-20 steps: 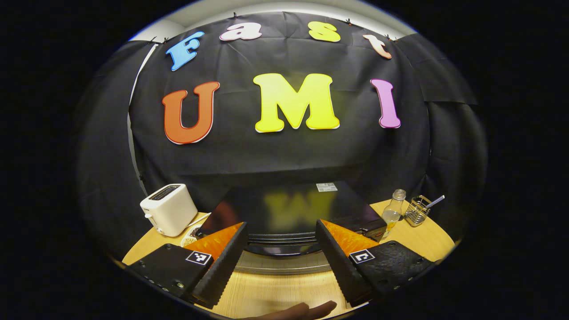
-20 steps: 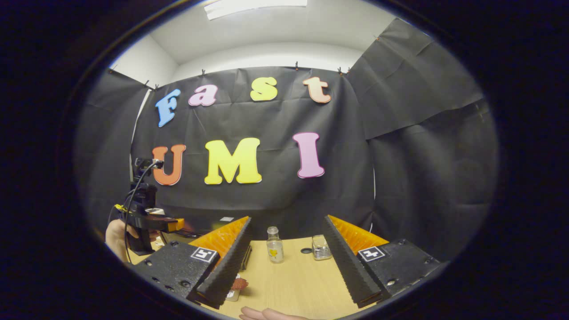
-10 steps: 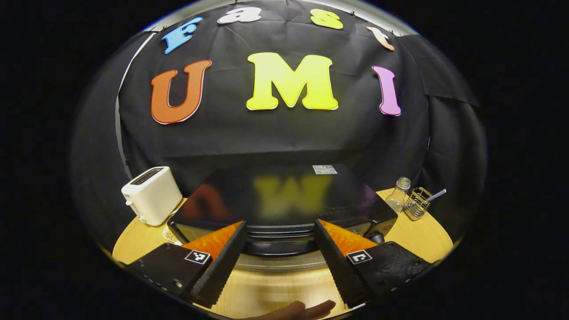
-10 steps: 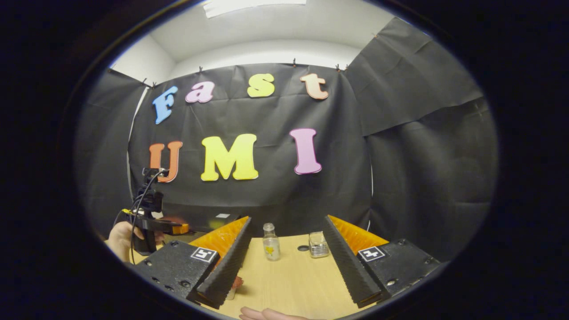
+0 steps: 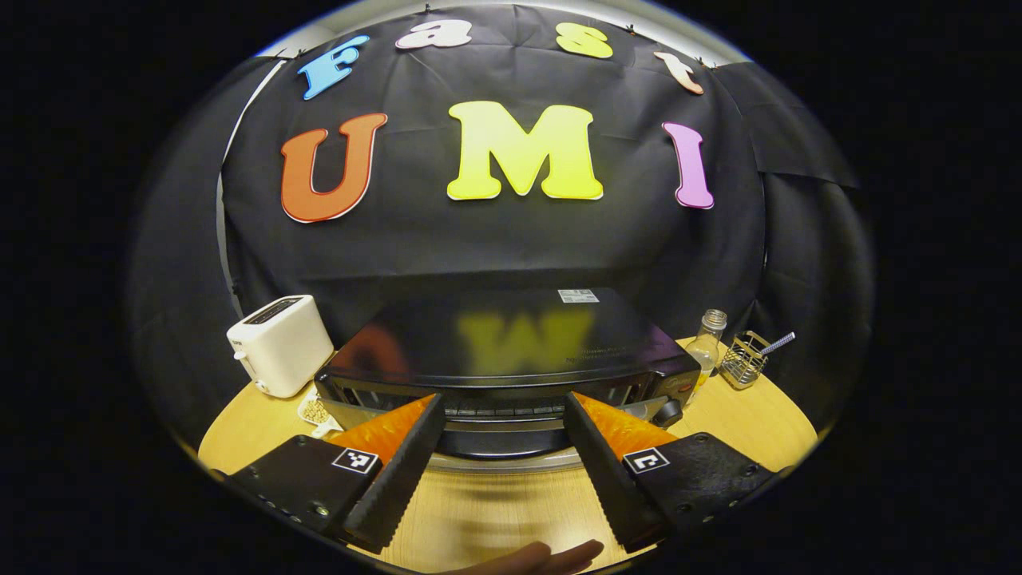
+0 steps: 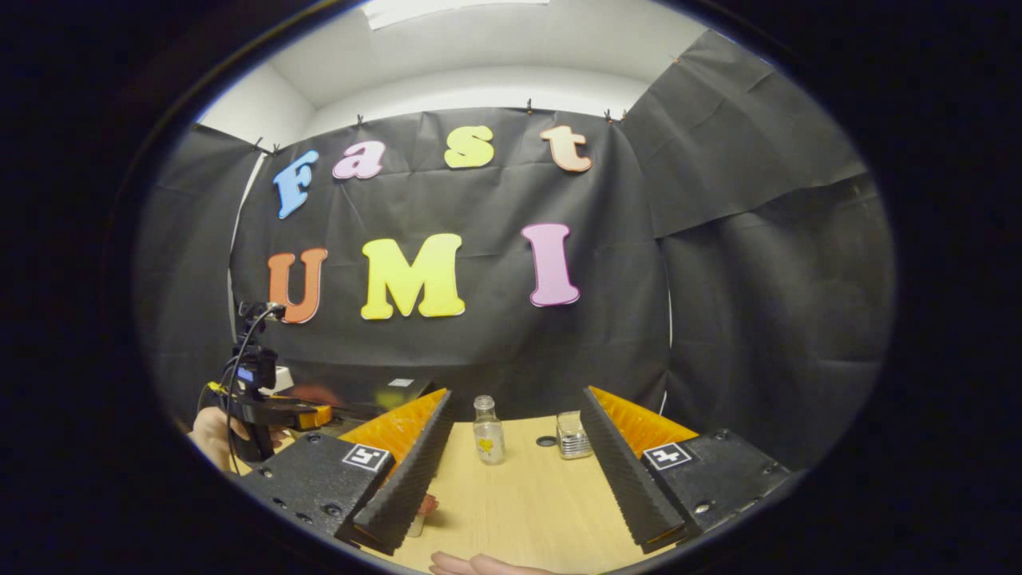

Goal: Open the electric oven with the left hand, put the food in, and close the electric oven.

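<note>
While the left gripper (image 5: 501, 415) faces the front of the black oven (image 5: 511, 351), its jaws stand wide apart with nothing between them but the oven's handle bar (image 5: 505, 442), which they do not appear to touch. The oven sits on the round wooden desk (image 5: 742, 415), and its door looks slightly ajar at the top, though the blur along that edge makes this hard to say for sure. To the left of the oven stands a white toaster (image 5: 279, 345), with a small dish of pale bits (image 5: 315, 411) on the desk between toaster and oven. To the right of the oven are a clear glass bottle (image 5: 705, 345) and, just beyond it, a wire holder (image 5: 742, 359) with a straw-like stick in it. In the right gripper view the right gripper (image 6: 515, 411) hangs above the desk (image 6: 519, 511) to the right of the oven, jaws spread wide and empty, framing the bottle (image 6: 487, 431) and a small glass jar (image 6: 573, 435) farther back. A reddish piece of food (image 6: 427, 505) lies on the desk in front of the oven, partly hidden under the right gripper's left-hand finger. At the left of that view a hand (image 6: 211, 435) holds the left gripper (image 6: 275, 411) before the oven (image 6: 391, 395).
</note>
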The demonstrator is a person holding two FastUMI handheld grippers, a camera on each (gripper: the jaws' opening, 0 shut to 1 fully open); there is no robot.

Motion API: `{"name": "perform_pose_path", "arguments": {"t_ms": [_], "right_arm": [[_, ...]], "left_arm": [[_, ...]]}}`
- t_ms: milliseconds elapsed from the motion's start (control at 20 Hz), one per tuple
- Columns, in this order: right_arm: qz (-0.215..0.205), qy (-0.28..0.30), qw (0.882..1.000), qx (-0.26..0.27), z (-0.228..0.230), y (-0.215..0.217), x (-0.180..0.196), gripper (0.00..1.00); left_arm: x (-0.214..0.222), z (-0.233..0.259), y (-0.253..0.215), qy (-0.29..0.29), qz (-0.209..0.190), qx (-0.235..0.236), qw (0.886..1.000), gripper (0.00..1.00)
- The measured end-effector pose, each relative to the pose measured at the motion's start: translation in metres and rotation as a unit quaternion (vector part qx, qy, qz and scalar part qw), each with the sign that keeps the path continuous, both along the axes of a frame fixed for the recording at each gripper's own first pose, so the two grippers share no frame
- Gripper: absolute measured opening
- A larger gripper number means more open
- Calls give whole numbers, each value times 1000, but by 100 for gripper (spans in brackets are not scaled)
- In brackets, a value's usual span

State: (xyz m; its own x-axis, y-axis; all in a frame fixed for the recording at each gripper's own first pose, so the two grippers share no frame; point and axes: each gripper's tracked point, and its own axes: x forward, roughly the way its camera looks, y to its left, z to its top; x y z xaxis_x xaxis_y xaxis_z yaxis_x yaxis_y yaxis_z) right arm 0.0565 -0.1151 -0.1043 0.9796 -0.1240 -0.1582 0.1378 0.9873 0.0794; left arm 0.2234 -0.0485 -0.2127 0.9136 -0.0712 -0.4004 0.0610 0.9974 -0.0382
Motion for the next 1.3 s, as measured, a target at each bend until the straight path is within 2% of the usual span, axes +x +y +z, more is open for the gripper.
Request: {"name": "perform_pose_path", "arguments": {"t_ms": [450, 1300], "right_arm": [[4, 12, 1000, 0, -11, 9, 5, 100], [25, 34, 999, -9, -27, 37, 11, 100]], "left_arm": [[-43, -15, 1, -11, -3, 5, 1000, 96], [-111, -71, -2, 15, -8, 14, 1000, 96]]}}
